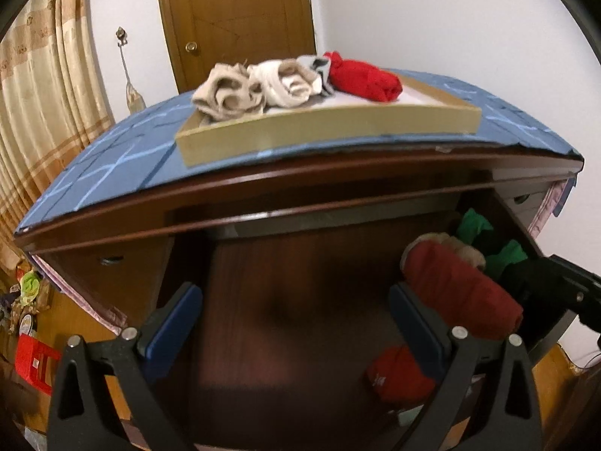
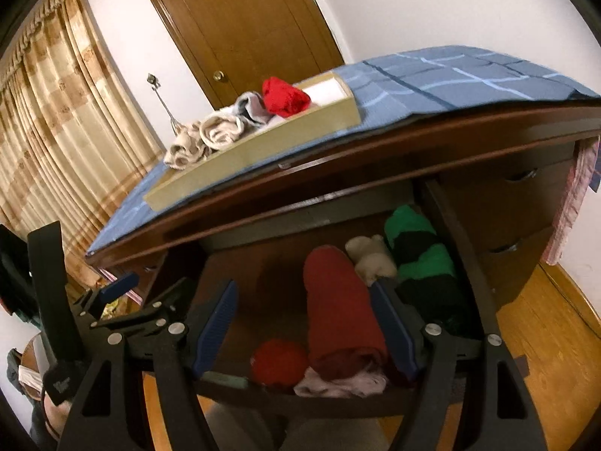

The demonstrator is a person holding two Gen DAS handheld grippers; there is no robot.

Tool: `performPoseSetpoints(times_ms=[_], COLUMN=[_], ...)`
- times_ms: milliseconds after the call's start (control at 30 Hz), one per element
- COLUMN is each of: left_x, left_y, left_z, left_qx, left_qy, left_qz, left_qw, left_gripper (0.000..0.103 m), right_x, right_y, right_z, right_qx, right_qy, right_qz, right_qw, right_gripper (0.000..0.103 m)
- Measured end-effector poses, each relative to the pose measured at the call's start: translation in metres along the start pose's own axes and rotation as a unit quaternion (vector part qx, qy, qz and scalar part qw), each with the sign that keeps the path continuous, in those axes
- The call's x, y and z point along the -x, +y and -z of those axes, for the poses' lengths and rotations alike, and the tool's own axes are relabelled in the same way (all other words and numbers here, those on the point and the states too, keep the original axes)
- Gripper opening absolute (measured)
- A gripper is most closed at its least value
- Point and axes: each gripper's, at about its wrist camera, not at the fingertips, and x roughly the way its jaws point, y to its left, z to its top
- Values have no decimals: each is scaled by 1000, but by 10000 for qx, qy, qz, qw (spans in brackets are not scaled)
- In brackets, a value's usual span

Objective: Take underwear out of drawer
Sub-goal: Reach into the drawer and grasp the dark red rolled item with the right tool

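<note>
Red rolled underwear [image 2: 340,308] lies in the open drawer [image 2: 450,233], between the right gripper [image 2: 306,323] fingers, which stand wide and empty. Best lower squarely and pinch mid-roll. Both grippers tilt downward; the left gripper [image 1: 295,323] gapes empty over bare drawer floor.

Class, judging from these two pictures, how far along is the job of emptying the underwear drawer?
Done: four rolled pieces, beige, cream, grey and red, already sit in the tray on the blue cloth.
In hand: nothing yet; both the left gripper and right gripper hang open over the open drawer.
Left: the dark red roll, the green-and-black roll, the cream one, a red ball and a pale piece.
</note>
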Motion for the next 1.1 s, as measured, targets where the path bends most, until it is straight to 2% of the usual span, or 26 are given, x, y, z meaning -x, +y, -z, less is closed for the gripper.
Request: performPoseSetpoints(times_ms=[233,467,633,767,1000,1067,1100], left_x=[-11,-21,-25,-30,-34,-35,-35], left_y=[3,17,25,23,18,18,18], left_z=[10,10,6,6,6,5,5], left_qx=[-53,81,202,81,-8,5,14], left_qy=[278,561,731,837,913,926,934], left_qz=[-10,-129,-57,-59,11,18,19], left_qw=[9996,9983,9971,9964,9958,9957,9956], left_gripper=[101,101,101,101,101,101,101], right_x=[-11,-41,-74,-94,-110,-117,-119], right_y=[-5,10,15,11,7,6,6], right_z=[2,-14,-15,-5,6,9,9], right_qx=[192,742,1025,1004,1073,1096,1117], right_qy=[275,522,1085,1587,2000,2136,2166], right_qz=[21,36,329,467,640,700,724], right_qw=[9994,9959,9883,9811,9718,9682,9671], right_gripper=[75,75,75,75,75,71,60])
